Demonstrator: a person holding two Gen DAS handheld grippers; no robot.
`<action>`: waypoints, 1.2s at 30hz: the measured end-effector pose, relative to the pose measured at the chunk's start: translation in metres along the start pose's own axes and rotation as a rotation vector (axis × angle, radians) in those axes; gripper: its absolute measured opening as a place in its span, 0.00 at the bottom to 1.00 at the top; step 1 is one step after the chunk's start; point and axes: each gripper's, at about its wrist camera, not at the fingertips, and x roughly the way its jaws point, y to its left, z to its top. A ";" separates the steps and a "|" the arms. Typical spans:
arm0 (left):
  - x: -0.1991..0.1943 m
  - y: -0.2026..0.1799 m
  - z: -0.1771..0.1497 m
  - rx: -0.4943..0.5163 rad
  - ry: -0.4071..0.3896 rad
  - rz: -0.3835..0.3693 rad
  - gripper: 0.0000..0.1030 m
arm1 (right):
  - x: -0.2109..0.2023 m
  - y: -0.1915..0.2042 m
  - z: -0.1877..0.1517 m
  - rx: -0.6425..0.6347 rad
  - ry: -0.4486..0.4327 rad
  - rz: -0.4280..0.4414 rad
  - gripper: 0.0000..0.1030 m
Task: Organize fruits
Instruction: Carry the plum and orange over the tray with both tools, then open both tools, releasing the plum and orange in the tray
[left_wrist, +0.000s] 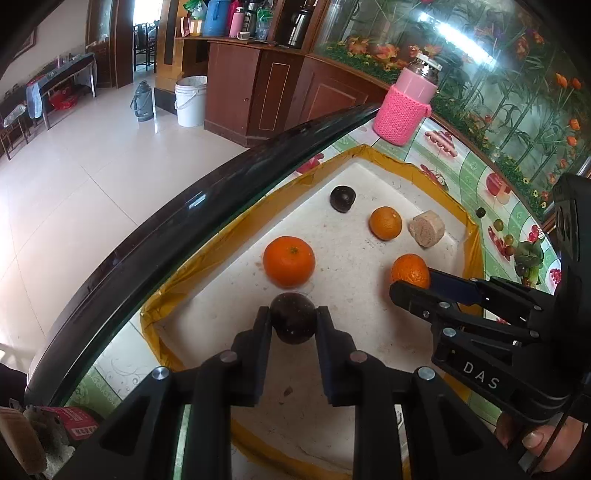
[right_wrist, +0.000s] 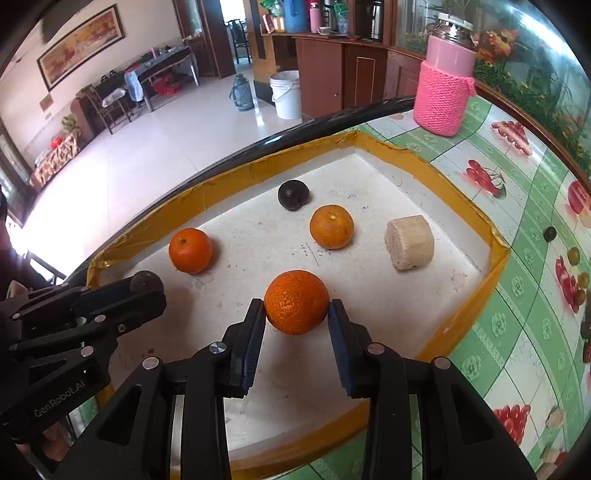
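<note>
A white tray with a yellow taped rim (left_wrist: 207, 258) (right_wrist: 491, 236) lies on the table. My left gripper (left_wrist: 293, 323) is shut on a dark round fruit (left_wrist: 293, 317), low over the tray's near side. My right gripper (right_wrist: 296, 314) is shut on an orange (right_wrist: 296, 301) (left_wrist: 410, 269) above the tray floor. In the right wrist view the left gripper (right_wrist: 147, 291) comes in from the left with its dark fruit (right_wrist: 146, 280). Loose in the tray lie two more oranges (right_wrist: 190, 250) (right_wrist: 331, 226), a second dark fruit (right_wrist: 293, 194) and a beige cylindrical cake (right_wrist: 409, 242).
A pink bottle in a knitted sleeve (right_wrist: 445, 77) stands on the fruit-patterned tablecloth (right_wrist: 517, 295) beyond the tray's far corner. The table's dark curved edge (left_wrist: 184, 206) runs along the tray's left side, with tiled floor and a white bucket (left_wrist: 190, 99) below.
</note>
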 end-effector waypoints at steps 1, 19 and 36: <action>0.001 0.000 0.000 0.000 0.002 0.004 0.25 | 0.001 0.000 0.000 -0.004 0.002 0.004 0.33; 0.010 -0.008 -0.005 0.051 0.020 0.081 0.27 | 0.014 -0.001 0.001 -0.050 0.028 0.011 0.36; -0.014 -0.003 -0.002 0.057 -0.036 0.153 0.61 | -0.002 -0.012 -0.003 -0.035 -0.003 -0.030 0.53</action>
